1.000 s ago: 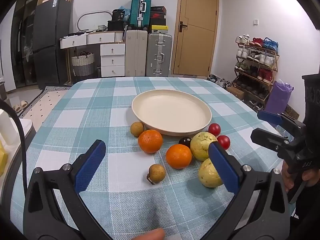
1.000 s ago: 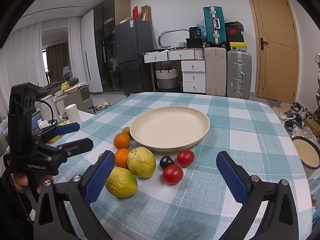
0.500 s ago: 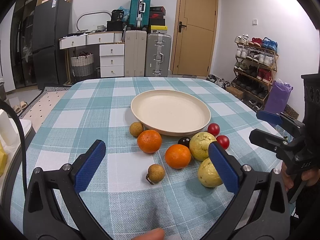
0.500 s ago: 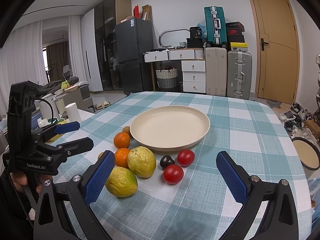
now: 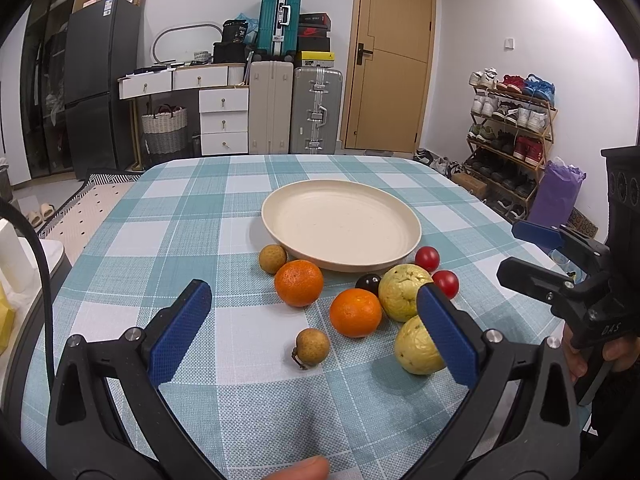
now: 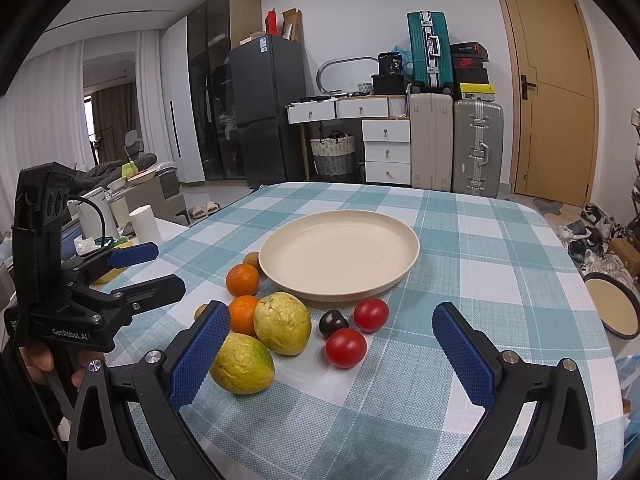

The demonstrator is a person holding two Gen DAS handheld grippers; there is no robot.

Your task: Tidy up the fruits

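An empty cream plate (image 5: 340,228) (image 6: 340,252) sits mid-table. Loose fruit lies in front of it: two oranges (image 5: 298,282) (image 5: 355,312), two yellow-green guavas (image 5: 402,292) (image 5: 416,346), two brown longans (image 5: 272,258) (image 5: 313,342), a dark plum (image 5: 368,281) and two red tomatoes (image 6: 371,314) (image 6: 345,347). My left gripper (image 5: 316,332) is open and empty, above the near longan. My right gripper (image 6: 332,356) is open and empty, over the near guava (image 6: 242,363) and tomato. Each gripper shows in the other's view, open.
The table has a teal checked cloth (image 5: 168,220). A round mirror-like dish (image 6: 612,306) sits off its right edge. Suitcases (image 5: 316,110), drawers and a shoe rack (image 5: 508,120) stand beyond the table.
The view in both cameras has shifted very slightly; both grippers stay open and no fruit has moved.
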